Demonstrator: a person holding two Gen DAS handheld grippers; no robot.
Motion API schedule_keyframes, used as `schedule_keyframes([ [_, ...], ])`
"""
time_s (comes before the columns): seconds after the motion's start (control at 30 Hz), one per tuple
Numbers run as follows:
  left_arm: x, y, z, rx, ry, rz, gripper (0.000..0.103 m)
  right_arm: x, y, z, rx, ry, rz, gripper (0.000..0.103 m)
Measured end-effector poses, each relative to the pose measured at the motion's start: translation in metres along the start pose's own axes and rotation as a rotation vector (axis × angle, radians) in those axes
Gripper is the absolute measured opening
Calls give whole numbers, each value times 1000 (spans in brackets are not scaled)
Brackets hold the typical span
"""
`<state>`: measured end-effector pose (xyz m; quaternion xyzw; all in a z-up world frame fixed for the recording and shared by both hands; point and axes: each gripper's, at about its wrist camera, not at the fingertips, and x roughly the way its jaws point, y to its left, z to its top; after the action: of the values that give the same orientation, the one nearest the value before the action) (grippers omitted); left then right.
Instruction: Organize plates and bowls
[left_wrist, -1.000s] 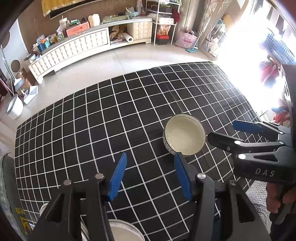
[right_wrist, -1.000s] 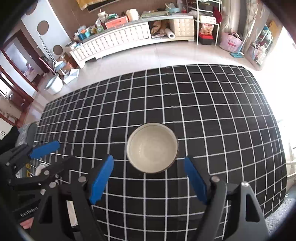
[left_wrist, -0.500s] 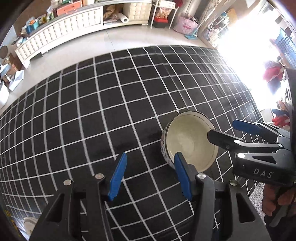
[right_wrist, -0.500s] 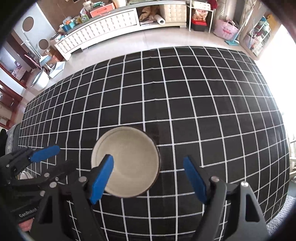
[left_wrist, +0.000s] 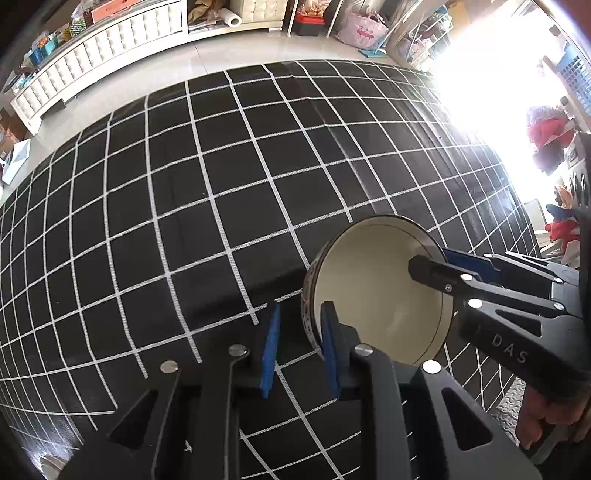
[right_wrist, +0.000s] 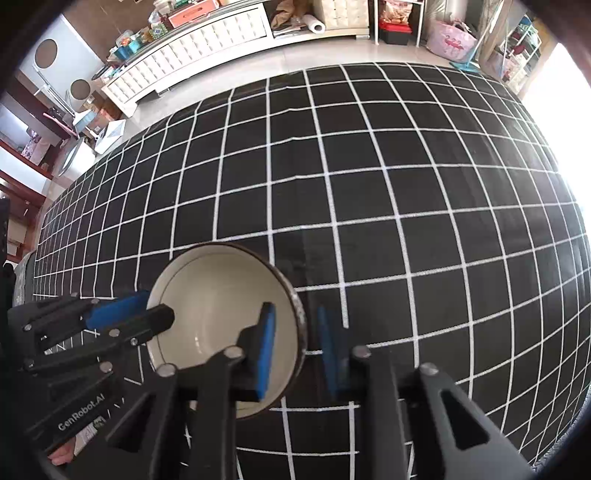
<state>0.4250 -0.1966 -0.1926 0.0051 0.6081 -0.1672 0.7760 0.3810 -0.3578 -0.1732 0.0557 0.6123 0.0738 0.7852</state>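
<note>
Bowl (left_wrist: 376, 291), cream inside with a dark patterned outer wall, sits on the worktop (left_wrist: 184, 221), which is covered by a black cloth crossed with white grid lines. It lies toward the near part of the cloth, with both tools reaching down onto it from opposite sides.

In the left wrist view, the left gripper (left_wrist: 300, 345) straddles the near-left part of the bowl's rim: one blue finger stands outside the wall and the other inside the cream hollow. Its jaws have just been closing, and the bowl's wall is between them. They now stand narrow around it, though a little gap seems to remain on the outer side, so I cannot tell for sure that the pads are pressing.

In the right wrist view, the right gripper (right_wrist: 297, 345) does the same on the opposite rim, one blue finger inside the bowl and one outside on the cloth side. Its jaws have also just been closing, with the rim between them. A sliver of space still shows beside the outer finger, so a firm clamp cannot be confirmed.

Each tool shows in the other's view, with its tip on the far rim. A hand (left_wrist: 546, 421) holds the right tool's handle.

Beyond the cloth lie a pale tiled floor (right_wrist: 229, 74) and a long white cabinet (right_wrist: 192, 51).
</note>
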Motion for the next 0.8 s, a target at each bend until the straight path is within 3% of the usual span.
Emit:
schedule_keyframes([
  [0.23,8,-10,0,8,-4,23,10,-3,-10,-5,11,14,14,11],
  [0.57,23,-23,2,1,-4,59,8,-6,-18,-11,32,13,19,10],
  [0.8,25,-25,-3,-15,5,29,7,-17,-20,-21,60,18,31,11],
])
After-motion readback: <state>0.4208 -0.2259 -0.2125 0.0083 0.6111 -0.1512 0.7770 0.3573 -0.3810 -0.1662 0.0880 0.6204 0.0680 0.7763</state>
